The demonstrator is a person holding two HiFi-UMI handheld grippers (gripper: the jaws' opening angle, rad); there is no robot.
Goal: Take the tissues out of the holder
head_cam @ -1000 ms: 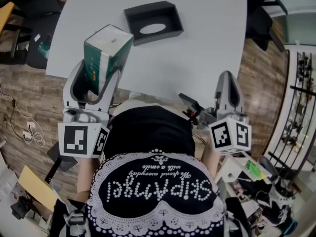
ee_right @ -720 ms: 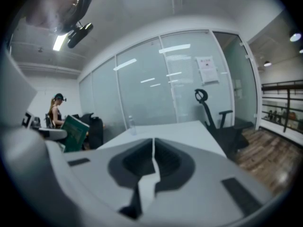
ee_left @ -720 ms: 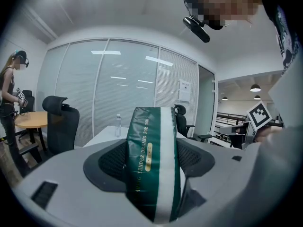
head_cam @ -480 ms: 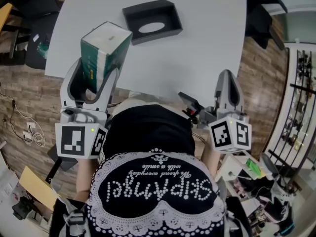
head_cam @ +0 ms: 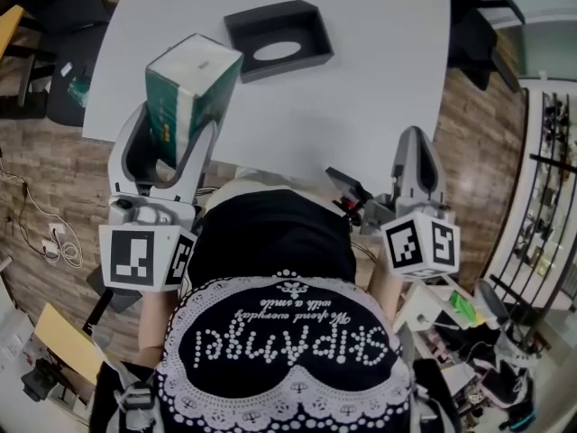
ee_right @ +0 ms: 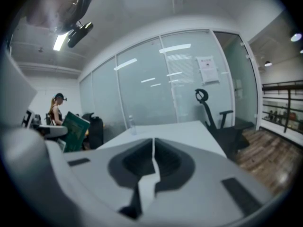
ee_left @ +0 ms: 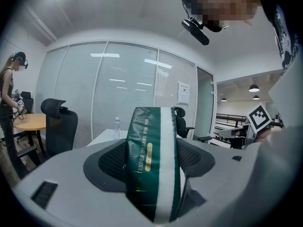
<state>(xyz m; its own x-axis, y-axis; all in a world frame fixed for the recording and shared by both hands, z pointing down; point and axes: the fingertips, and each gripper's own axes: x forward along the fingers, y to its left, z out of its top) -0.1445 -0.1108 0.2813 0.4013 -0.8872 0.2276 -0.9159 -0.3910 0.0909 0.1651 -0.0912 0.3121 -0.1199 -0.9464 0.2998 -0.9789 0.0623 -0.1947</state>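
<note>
**Tissue pack out of the holder, clamped in the left tool**

The left tool (head_cam: 178,126) is clenched on a green tissue pack (head_cam: 191,93). Seen from its own camera, the tool (ee_left: 152,174) has its jaws pressed against the two broad sides of the pack (ee_left: 151,150), which stands nearly upright between them with a white stripe and gold lettering down its face. The right tool (head_cam: 416,156) grips nothing. Its own view shows the jaws (ee_right: 153,157) brought together, with only a thin seam between them.

The pack hangs in the air above the near edge of the white desk (head_cam: 379,70), well apart from the black holder (head_cam: 278,40). The holder lies on the desk with its open side up and a pale oval slot showing in its floor. The right tool is held off the desk's near edge, by the wearer's side. A water bottle (ee_right: 131,124) stands far down the desk.

Wood flooring (head_cam: 54,170) surrounds the desk. Beyond it runs a glass partition (ee_right: 156,84), with black office chairs (ee_left: 59,124) nearby. Another person (ee_left: 9,108) stands by a small table at the far left.

The pack's lower end is buried between the jaws. The wearer's dark top fills the bottom of the head view.
</note>
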